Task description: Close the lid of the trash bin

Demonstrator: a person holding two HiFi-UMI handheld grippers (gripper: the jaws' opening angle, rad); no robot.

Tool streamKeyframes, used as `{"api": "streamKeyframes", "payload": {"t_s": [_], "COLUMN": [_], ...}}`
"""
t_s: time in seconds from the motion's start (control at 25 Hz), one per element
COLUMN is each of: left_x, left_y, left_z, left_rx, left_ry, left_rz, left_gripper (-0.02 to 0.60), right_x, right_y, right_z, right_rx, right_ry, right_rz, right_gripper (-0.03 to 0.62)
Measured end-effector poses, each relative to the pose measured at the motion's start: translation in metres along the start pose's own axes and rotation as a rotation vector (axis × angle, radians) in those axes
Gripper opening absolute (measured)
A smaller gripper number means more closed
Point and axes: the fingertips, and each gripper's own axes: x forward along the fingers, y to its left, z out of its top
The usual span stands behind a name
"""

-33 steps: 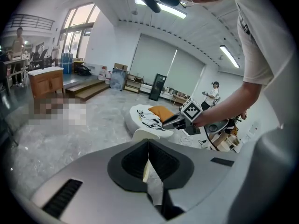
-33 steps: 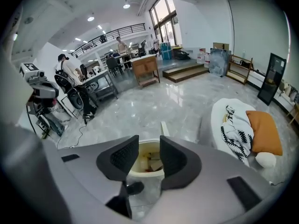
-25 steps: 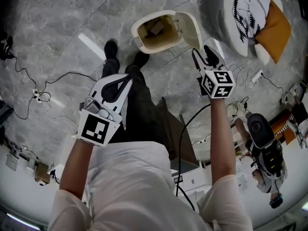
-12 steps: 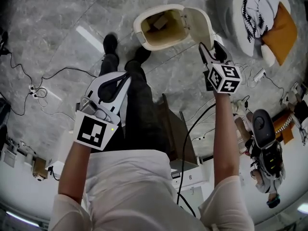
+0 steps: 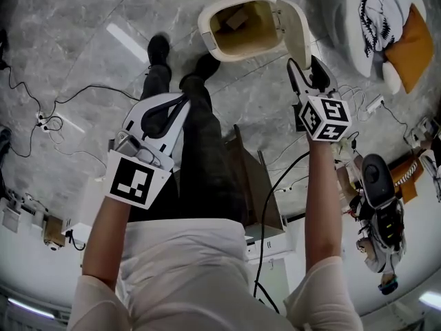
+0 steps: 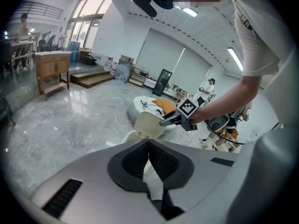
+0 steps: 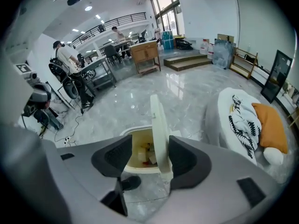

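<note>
- Beyond the person's feet, on the floor, the trash bin [image 5: 209, 38] stands with its mouth uncovered; its lid [image 5: 298, 29] is upright along the bin's right side.
- Just near of the lid hangs the right gripper [image 5: 307, 72], jaws wide apart and holding nothing. Its own view shows the lid edge-on in the gap, untouched.
- Hinged on the right, the lid probably has to swing left over the mouth.
- Well back on the left, the left gripper [image 5: 182, 103] is closed and empty, so the right is better placed.
</note>
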Motion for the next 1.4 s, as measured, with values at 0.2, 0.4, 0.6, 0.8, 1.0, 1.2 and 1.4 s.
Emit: {"api": "streamKeyframes", "payload": {"t_s": [0.2, 0.4, 0.6, 0.8, 1.0, 1.2, 1.4], "left_x": [0.000, -0.002, -0.003, -0.004, -0.005, -0.005, -0.005], "left_y": [0.005, 0.012, 0.017, 0.019, 0.024, 0.032, 0.041], "left_z": [-0.011, -0.025, -0.034, -0.042, -0.049, -0.054, -0.058], "left_rx": [-0.005, -0.018, -0.019, -0.024, -0.035, -0.045, -0.051], "left_ry": [0.009, 0.018, 0.023, 0.027, 0.033, 0.040, 0.041], "left_rz": [-0.006, -0.003, -0.006, -0.015, -0.022, -0.021, -0.019], "left_gripper": [0.017, 0.017, 0.017, 0.017, 0.017, 0.017, 0.018], "right_x": [0.006, 0.010, 0.017, 0.025, 0.037, 0.052, 0.065], "right_y": [0.021, 0.043, 0.067, 0.083, 0.099, 0.114, 0.127], "right_z": [-0.005, -0.013, -0.021, -0.027, -0.036, -0.046, -0.055], "right_rx": [-0.046, -0.114, -0.133, -0.120, -0.113, -0.114, -0.107], "right_ry": [0.006, 0.031, 0.048, 0.052, 0.075, 0.103, 0.129], "right_rz": [0.007, 0.008, 0.039, 0.058, 0.085, 0.113, 0.134], "right_gripper": [0.242, 0.244, 0.246, 0.247, 0.247, 0.247, 0.247]}}
